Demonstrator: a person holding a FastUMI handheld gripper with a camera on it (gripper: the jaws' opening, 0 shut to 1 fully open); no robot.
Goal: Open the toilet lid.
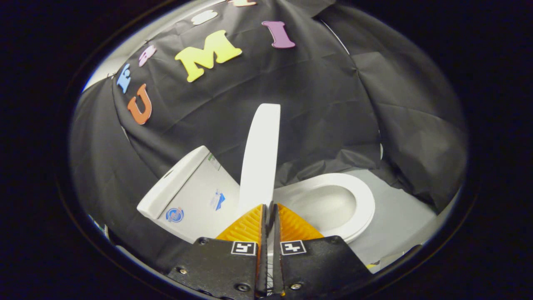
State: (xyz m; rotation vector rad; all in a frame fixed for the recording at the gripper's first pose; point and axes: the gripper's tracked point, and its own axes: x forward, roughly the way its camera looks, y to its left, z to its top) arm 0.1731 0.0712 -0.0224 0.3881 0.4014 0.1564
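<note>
Gripper view looks along the two fingers toward a white toilet set against the booth's black cloth. The gripper has its fingers drawn narrow, with a thin slit between them, and the near edge of the lid sits right at their tips. Whether both fingers actually press on that edge cannot be told, since the tips cover the contact.

The lid stands raised, nearly upright and seen edge-on, rising from the fingertips up in front of the cloth. To its right the seat lies flat, an oval ring around the open bowl, just beyond the right finger. To the left of the lid is the tank, tilted in this view, with its cover on top and small stickers on its face; their print is too small to make out.

Black cloth hangs behind and around the toilet, creased and bunched where it meets the far rim of the seat. A pale grey floor shows to the right of the bowl, running to the cloth's lower folds. Nothing lies between the fingers and the lid.
</note>
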